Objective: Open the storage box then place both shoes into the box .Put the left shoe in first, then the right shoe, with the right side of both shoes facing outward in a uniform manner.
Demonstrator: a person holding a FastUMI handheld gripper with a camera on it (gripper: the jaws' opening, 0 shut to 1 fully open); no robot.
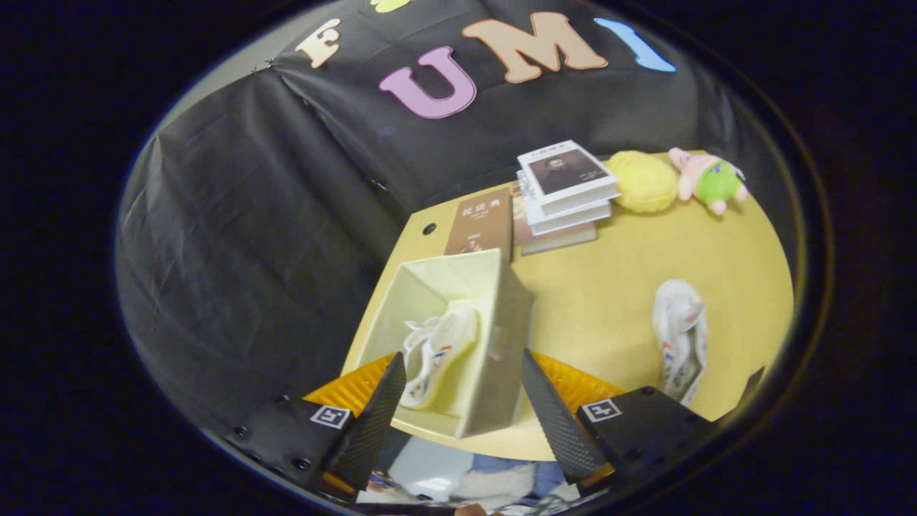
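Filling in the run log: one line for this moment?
gripper: open, empty | open cream storage box: one white shoe inside | second white shoe: on yellow table

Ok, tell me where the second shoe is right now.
In the gripper view, the second shoe lies on the table, outside the storage box, beyond the open gripper.

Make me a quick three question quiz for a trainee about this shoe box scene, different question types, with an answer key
1. True or false: the storage box is open with one shoe in the box.
2. Where is the other shoe? A) on the books B) on the table beside the box C) between the fingers
3. Fill in: the gripper is ____, holding nothing.

Key: 1 true; 2 B, on the table; 3 open.
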